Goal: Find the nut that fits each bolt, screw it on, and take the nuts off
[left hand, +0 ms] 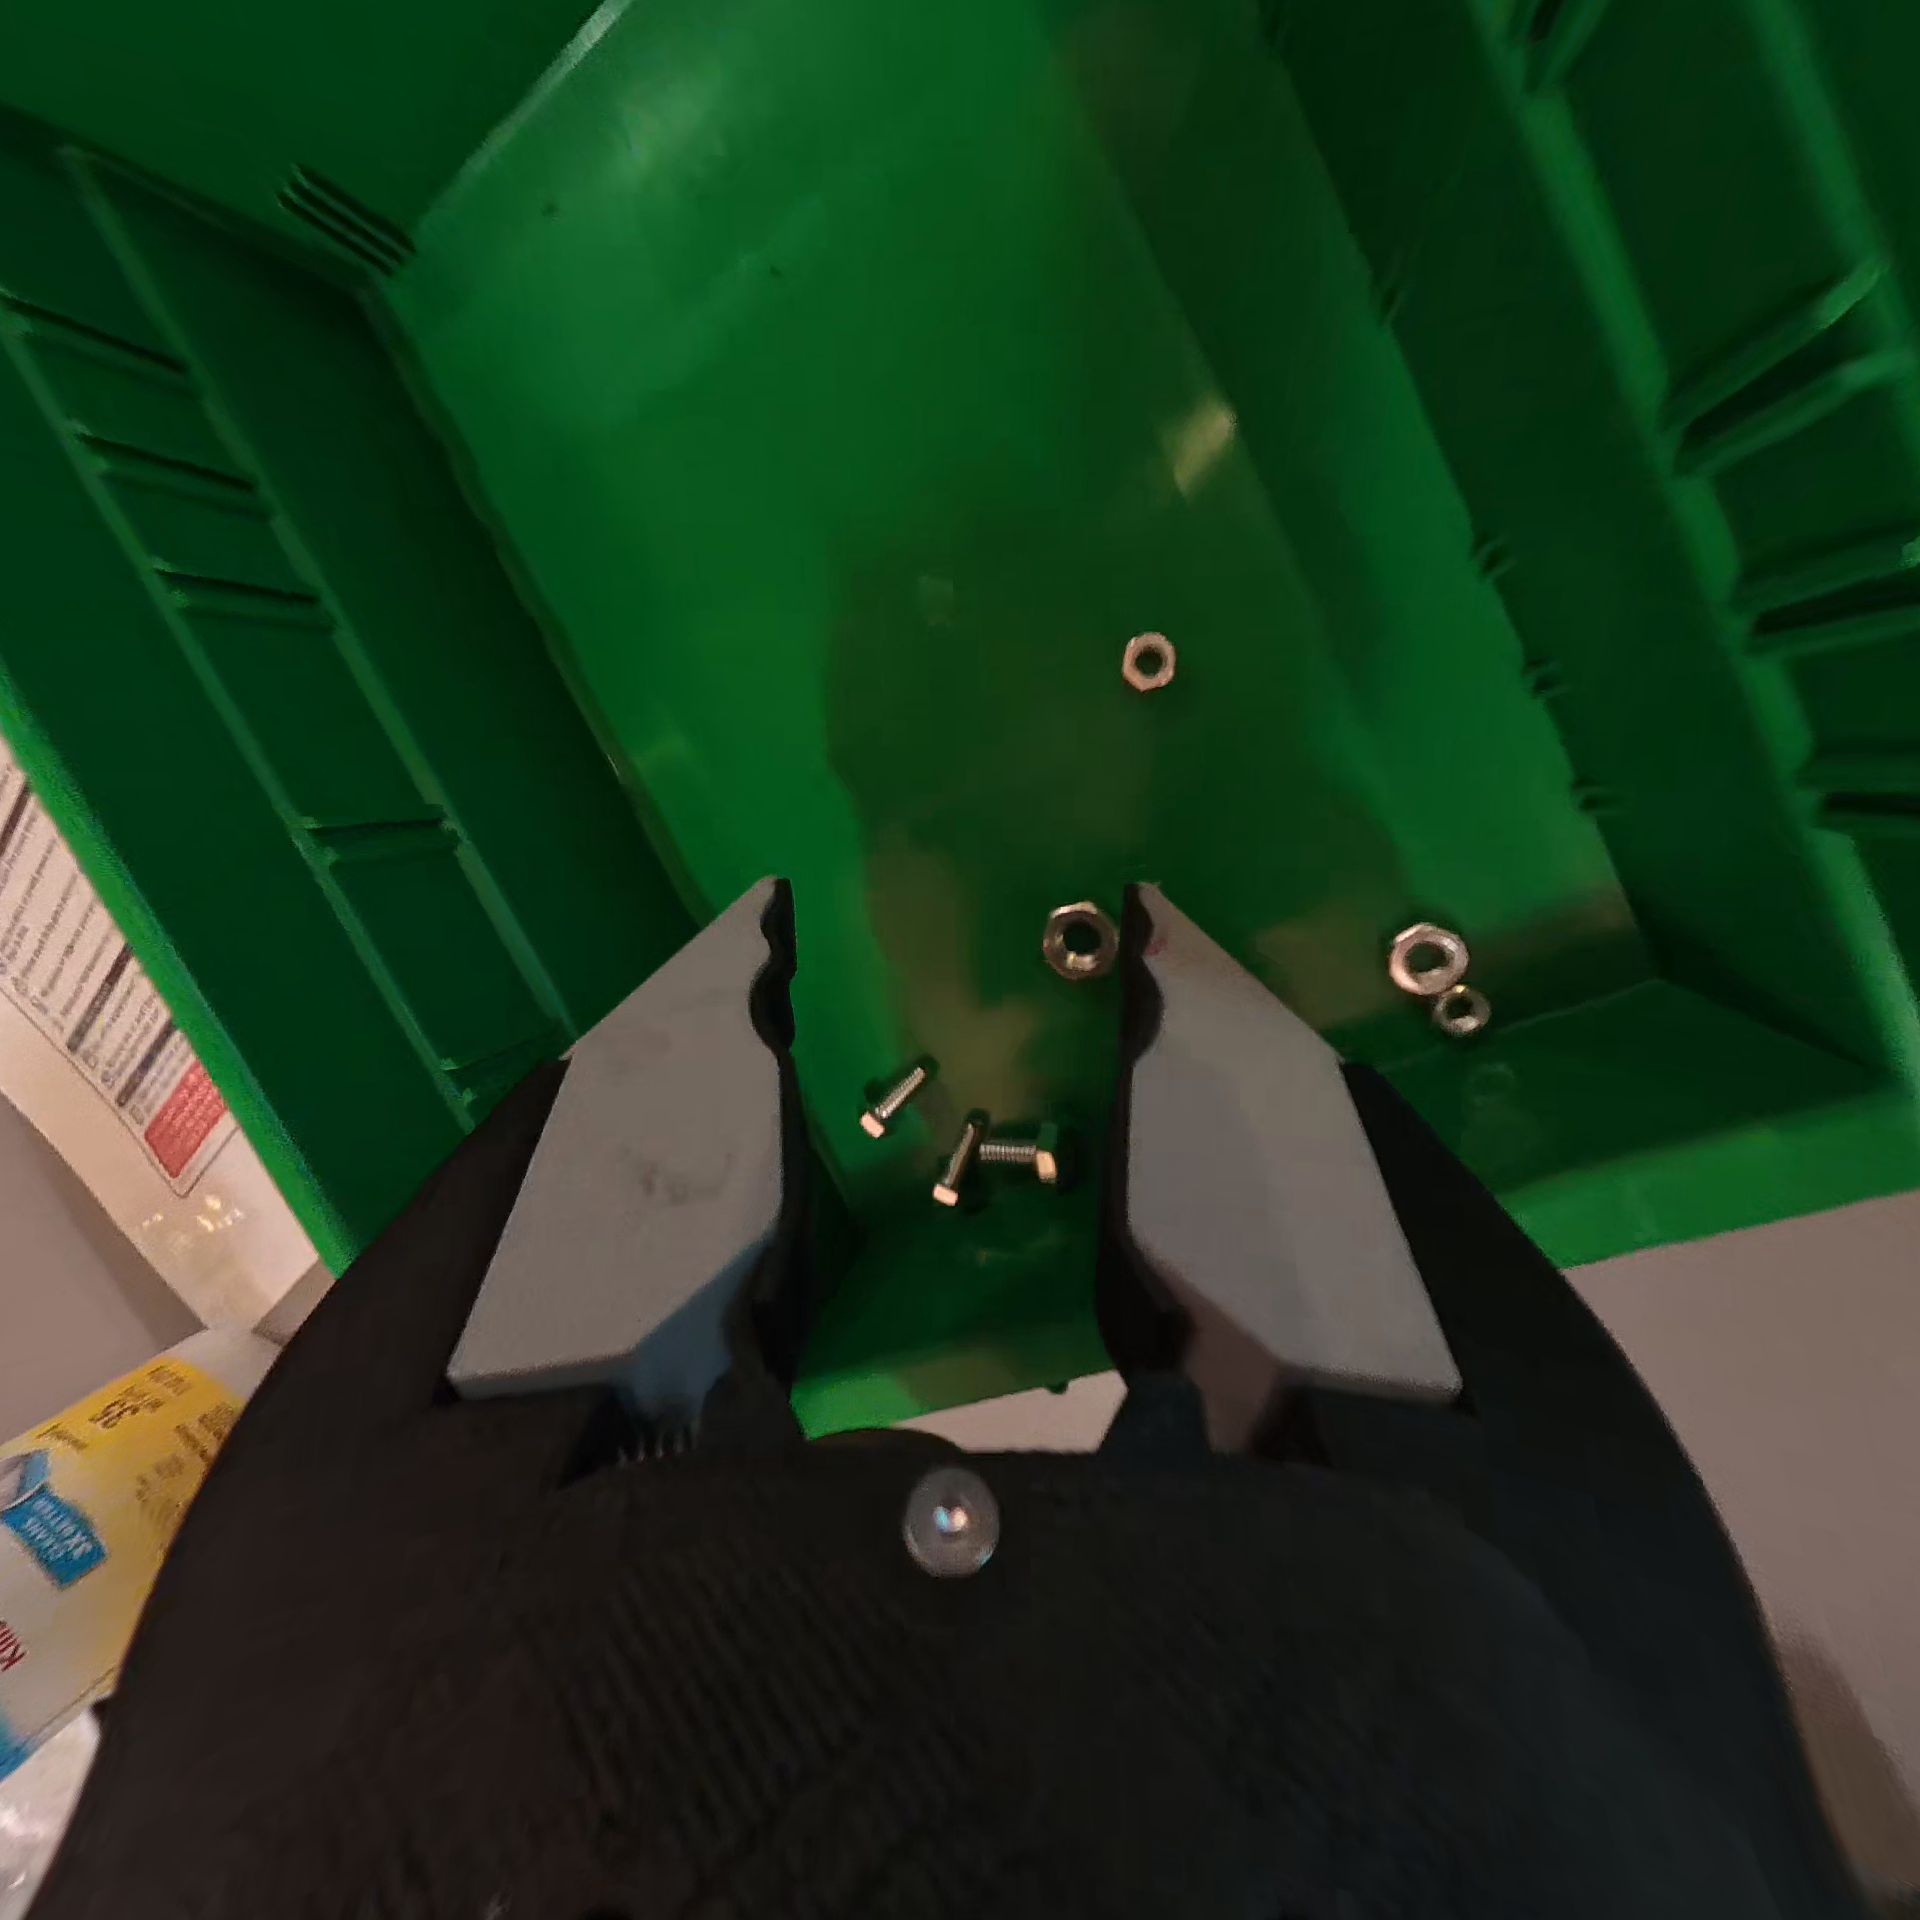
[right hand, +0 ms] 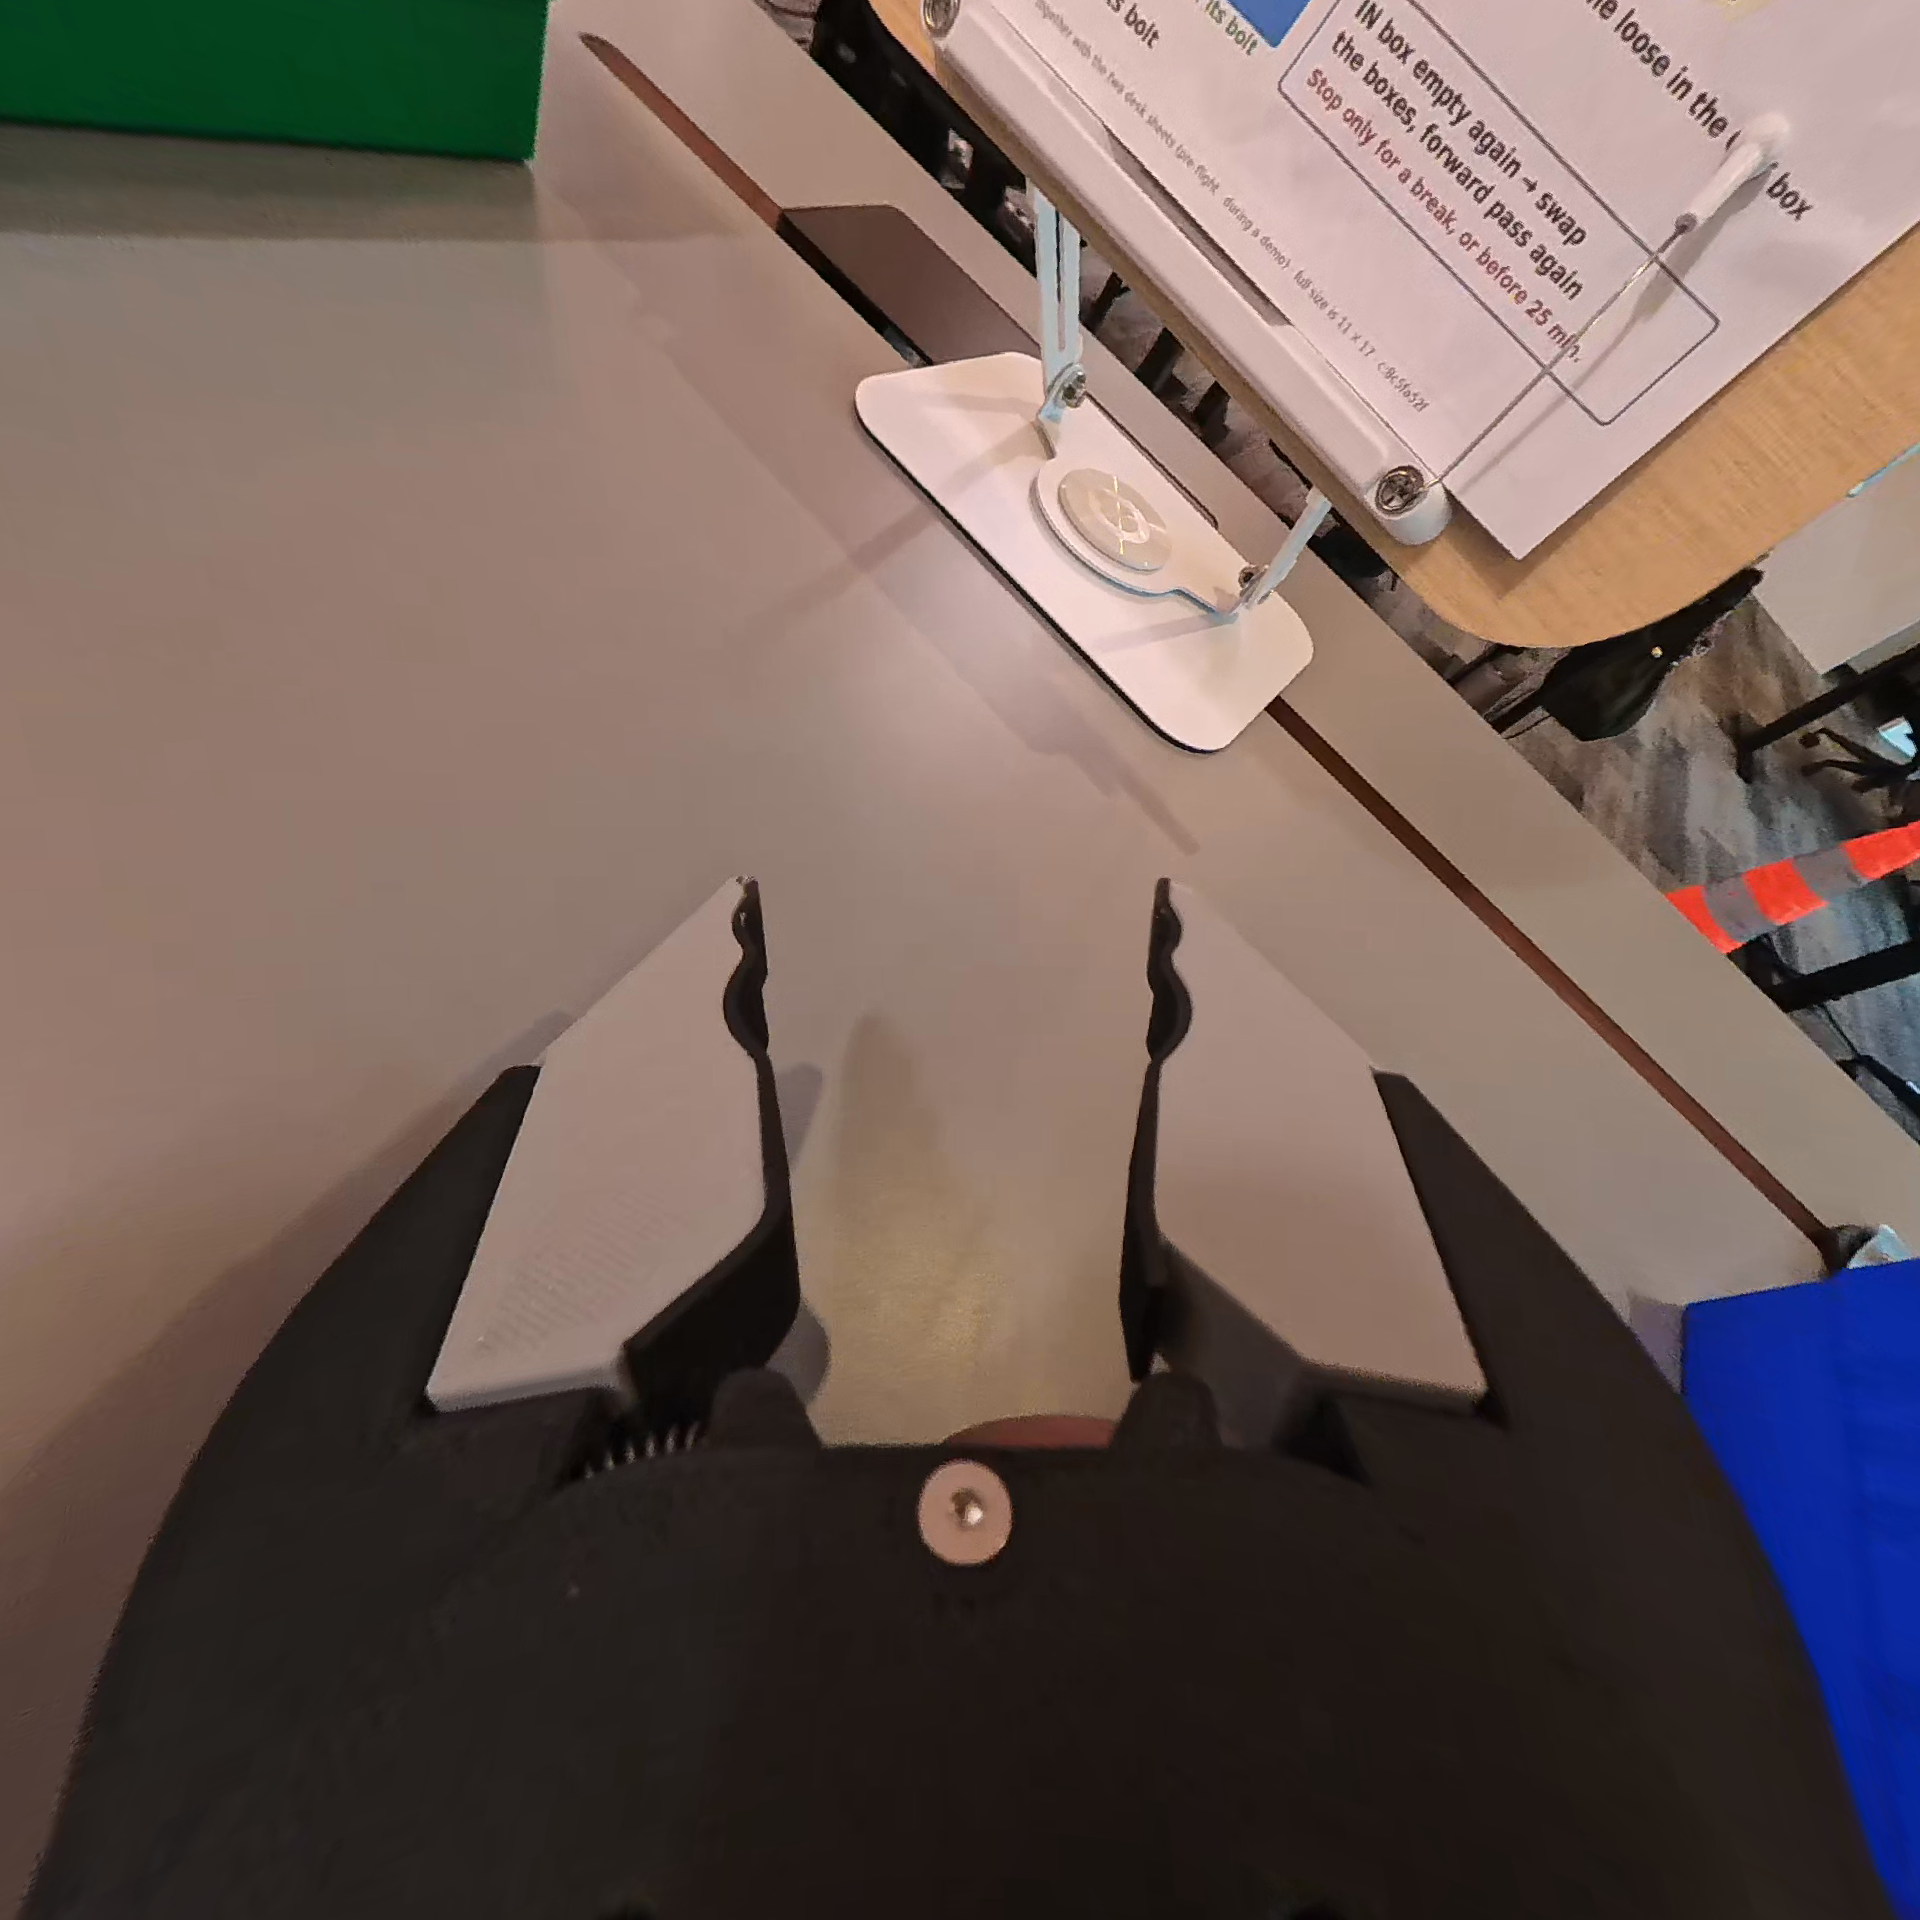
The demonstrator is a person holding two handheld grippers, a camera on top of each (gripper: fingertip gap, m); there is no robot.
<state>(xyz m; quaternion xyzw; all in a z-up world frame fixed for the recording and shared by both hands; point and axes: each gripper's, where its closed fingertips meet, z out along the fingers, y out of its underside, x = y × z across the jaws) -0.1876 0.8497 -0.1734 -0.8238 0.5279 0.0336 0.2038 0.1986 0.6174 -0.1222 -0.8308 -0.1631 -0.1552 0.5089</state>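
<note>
Nuts [left hand: 1080, 938] and three bolts [left hand: 961, 1141] are lying loose on the green bin's [left hand: 727, 520] floor. The left tongs [left hand: 958, 899] are hanging over them, spread apart — gripping nothing. The right tongs [right hand: 953, 894] are gaping too, bare, over the desk [right hand: 416, 623].

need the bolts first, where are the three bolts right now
In the left wrist view, the three bolts lie clustered on the green bin floor between the open left gripper fingers, nearer the camera than the nuts.

four loose nuts [left hand: 1080, 938] and three bolts [left hand: 961, 1155] lying in green bin [left hand: 727, 520].
</note>
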